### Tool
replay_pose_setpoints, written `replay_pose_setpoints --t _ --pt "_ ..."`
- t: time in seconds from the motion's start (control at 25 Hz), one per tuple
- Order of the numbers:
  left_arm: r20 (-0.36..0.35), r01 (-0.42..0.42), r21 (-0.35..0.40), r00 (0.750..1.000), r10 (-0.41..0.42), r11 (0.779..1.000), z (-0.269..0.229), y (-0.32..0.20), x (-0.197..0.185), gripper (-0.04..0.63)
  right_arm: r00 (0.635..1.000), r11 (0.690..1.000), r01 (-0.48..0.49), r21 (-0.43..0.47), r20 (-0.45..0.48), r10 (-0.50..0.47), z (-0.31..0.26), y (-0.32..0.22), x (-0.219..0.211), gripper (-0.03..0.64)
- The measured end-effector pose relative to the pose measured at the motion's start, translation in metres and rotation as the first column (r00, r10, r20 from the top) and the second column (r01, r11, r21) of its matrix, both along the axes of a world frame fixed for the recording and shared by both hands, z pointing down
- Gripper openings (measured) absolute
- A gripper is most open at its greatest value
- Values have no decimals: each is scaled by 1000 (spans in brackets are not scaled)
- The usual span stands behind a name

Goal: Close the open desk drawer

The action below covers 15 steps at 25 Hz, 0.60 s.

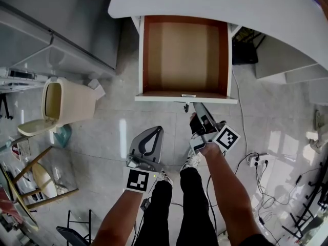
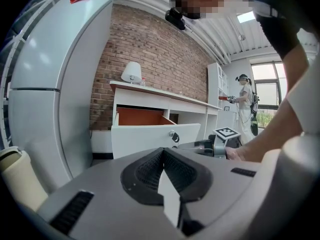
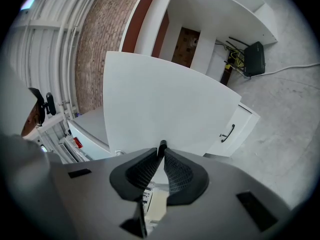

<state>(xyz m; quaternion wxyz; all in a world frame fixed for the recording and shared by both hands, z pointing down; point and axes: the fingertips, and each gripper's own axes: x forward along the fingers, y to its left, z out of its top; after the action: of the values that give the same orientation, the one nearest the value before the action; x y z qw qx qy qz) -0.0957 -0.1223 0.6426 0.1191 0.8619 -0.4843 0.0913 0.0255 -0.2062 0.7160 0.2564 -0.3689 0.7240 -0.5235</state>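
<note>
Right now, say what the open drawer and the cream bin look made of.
Drawer: likely laminated board, with a matte white front, reddish-brown lining and flat square edges. Bin: probably moulded plastic, smooth cream with a slight sheen and rounded corners.

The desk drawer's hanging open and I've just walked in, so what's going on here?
A person faces the white desk, a gripper in each hand. The drawer stands pulled out and empty. The right claw is shut on the small dark knob on its front; the left claw hangs back, shut and empty. Nothing is pushed in yet.
</note>
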Motion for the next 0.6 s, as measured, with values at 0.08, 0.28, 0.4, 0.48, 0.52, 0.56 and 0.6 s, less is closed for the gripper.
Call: replay_pose_setpoints --t 0.08,0.28,0.4,0.48,0.52,0.56,0.6 --pt "-3 4 -1 1000 -4 1000 -1 -2 -1 3 1000 1000 -6 -8 13 6 -3 -2 0 58" --pt "-12 12 4 1000 -12 1000 -6 -9 -1 5 999 999 -29 -21 39 30 -16 -3 2 58" --pt "-13 6 12 1000 -6 1000 -11 -15 1 3 997 999 -40 -20 63 41 -26 -6 3 57" --pt "-11 5 20 1000 -5 1000 -15 -21 1 3 997 999 -44 -23 69 45 -29 -8 2 56" --pt "-10 6 22 1000 -6 1000 -17 -25 1 3 996 999 -46 -26 69 48 -30 -9 2 56" --pt "-11 7 24 1000 -7 1000 -19 -28 1 3 996 998 -49 -31 70 52 -31 -9 3 55" --pt "-13 9 28 1000 -9 1000 -21 -31 1 3 996 998 -52 -35 69 55 -31 -10 3 55"
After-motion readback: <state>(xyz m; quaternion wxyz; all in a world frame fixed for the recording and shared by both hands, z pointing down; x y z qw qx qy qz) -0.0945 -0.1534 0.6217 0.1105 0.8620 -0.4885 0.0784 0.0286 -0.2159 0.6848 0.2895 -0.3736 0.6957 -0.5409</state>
